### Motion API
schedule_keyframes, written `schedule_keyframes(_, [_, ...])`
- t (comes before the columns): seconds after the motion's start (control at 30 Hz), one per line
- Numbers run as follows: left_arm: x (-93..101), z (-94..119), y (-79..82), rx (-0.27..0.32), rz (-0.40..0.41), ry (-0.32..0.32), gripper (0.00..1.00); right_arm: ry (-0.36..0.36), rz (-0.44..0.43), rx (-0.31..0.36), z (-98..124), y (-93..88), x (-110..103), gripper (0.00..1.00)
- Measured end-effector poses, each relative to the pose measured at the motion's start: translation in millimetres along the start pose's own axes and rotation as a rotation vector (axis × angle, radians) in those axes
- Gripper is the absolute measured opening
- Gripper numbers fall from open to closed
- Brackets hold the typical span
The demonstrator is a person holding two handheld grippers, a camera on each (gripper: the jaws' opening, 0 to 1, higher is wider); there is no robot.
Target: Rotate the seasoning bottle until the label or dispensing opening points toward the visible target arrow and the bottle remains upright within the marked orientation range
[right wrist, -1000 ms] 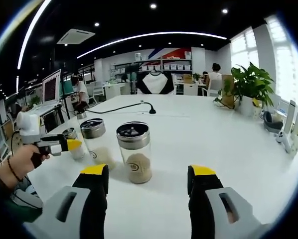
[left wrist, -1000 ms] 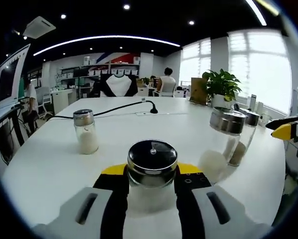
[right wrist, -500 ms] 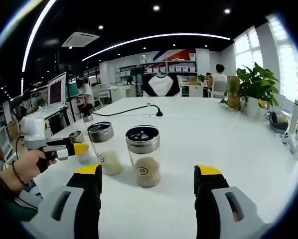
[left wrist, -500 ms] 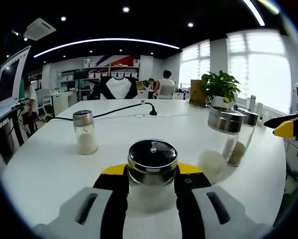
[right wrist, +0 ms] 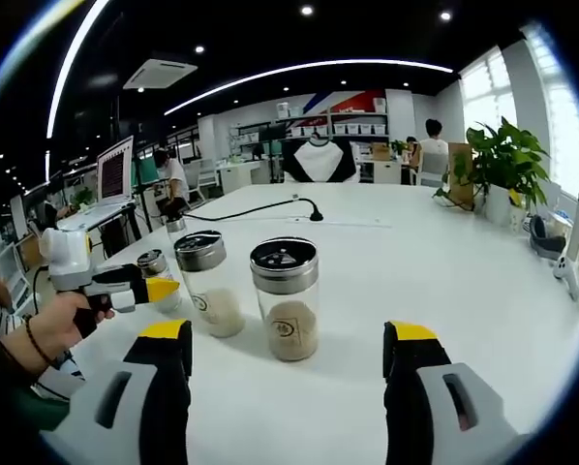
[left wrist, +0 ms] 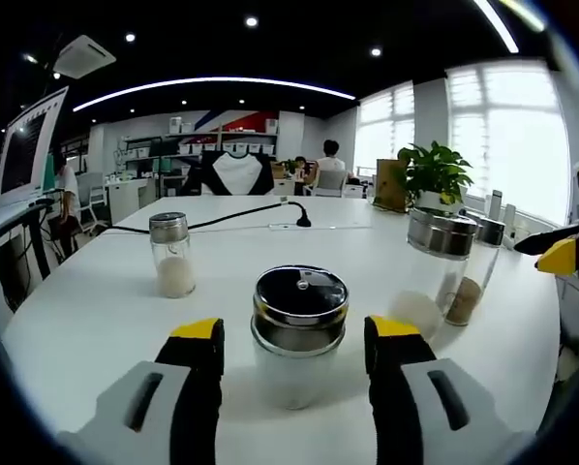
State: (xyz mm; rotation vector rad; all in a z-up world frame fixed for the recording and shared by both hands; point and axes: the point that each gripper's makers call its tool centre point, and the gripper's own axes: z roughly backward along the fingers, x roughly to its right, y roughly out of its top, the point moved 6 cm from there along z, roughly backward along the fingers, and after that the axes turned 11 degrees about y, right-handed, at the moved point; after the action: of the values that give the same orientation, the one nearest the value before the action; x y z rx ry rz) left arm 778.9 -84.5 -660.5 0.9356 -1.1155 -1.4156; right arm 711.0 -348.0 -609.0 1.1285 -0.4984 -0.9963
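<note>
Left hand-held gripper [left wrist: 294,334] spread, yellow-tipped jaws flanking but clear of the chrome-capped glass seasoning bottle of white powder [left wrist: 298,334], upright on the white tabletop [left wrist: 86,320]; right hand-held gripper [right wrist: 288,339] likewise spread; advise closing squarely below the cap, then twisting slowly without tilt.

Bright, sharp frames: overexposed tall windows [left wrist: 498,136], curved ceiling strip light [right wrist: 299,73], soft shadows on glossy white worktop [right wrist: 444,262], fisheye bending edges.
</note>
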Motion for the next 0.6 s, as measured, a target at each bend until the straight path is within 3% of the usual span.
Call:
schedule_keyframes(0.1, [0.2, 1.1, -0.5, -0.010, -0.001, -0.002, 0.56, 0.010, -0.007, 0.002, -1.0, 0.4, -1.4, 0.83])
schedule_keyframes(0.3, [1.0, 2.7, -3.0, -0.025, 0.026, 0.027, 0.54, 0.017, 0.041, 0.014, -1.8, 3.8, -4.4, 0.90])
schedule_keyframes(0.6, [7.2, -3.3, -0.4, -0.030, 0.048, 0.057, 0.54, 0.035, 0.047, 0.009, -3.1, 3.2, -6.7, 0.98])
